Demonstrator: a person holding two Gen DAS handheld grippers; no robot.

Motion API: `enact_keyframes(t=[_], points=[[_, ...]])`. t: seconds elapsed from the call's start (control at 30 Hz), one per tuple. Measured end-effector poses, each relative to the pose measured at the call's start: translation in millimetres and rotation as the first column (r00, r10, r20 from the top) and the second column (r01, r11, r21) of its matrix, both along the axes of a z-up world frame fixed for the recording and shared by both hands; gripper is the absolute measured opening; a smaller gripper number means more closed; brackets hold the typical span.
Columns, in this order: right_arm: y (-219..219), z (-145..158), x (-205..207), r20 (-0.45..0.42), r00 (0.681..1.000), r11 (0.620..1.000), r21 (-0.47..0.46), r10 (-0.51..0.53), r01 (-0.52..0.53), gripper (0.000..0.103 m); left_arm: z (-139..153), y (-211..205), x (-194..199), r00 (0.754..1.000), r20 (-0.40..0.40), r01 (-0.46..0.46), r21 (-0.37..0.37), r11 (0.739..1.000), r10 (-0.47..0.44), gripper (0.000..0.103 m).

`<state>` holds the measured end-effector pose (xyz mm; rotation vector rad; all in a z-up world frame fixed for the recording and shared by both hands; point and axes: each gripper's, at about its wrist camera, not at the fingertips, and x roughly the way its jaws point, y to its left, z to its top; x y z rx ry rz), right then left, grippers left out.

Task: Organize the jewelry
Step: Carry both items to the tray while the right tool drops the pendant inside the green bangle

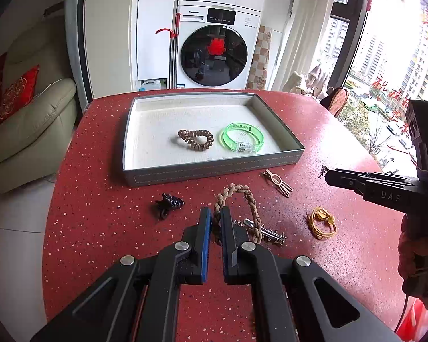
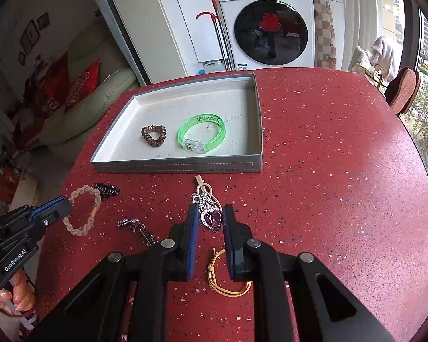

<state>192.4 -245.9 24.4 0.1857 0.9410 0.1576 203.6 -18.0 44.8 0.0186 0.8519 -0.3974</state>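
A grey tray (image 1: 214,168) (image 2: 185,168) on the red table holds a brown spiral hair tie (image 1: 196,139) (image 2: 153,135) and a green bangle (image 1: 242,140) (image 2: 201,134). My left gripper (image 1: 216,213) (image 2: 67,209) is shut on the braided beige bracelet (image 1: 249,199) (image 2: 82,211), which lies on the table. My right gripper (image 2: 211,213) (image 1: 326,175) is shut on a purple heart pendant (image 2: 212,217) and holds it above the table.
Loose on the table in front of the tray lie a black claw clip (image 1: 168,203) (image 2: 107,190), a beige hair clip (image 1: 276,182) (image 2: 202,185), a silver spiked piece (image 1: 271,233) (image 2: 138,228) and a yellow cord bracelet (image 1: 322,222) (image 2: 225,279).
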Motion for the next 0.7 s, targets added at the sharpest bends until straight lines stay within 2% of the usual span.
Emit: enact_keyframes(t=[0.23, 0.4, 0.7], points=[[4, 20, 31, 0.025, 1.0, 1.0, 0.002, 0.016, -0.016, 0.018, 24, 5, 40, 0.999, 0.041, -0.024, 0.016, 1.0, 0.023, 0.025], [7, 28, 62, 0.028, 0.999, 1.0, 0.011, 0.02, -0.02, 0.018, 31, 10, 82, 0.998, 0.042, -0.048, 0.029, 0.998, 0.046, 0.025], [19, 19, 118, 0.009, 1.0, 1.0, -0.009, 0.02, -0.02, 0.018, 11, 8, 150, 0.996, 0.002, -0.093, 0.08, 0.992, 0.093, 0.025]])
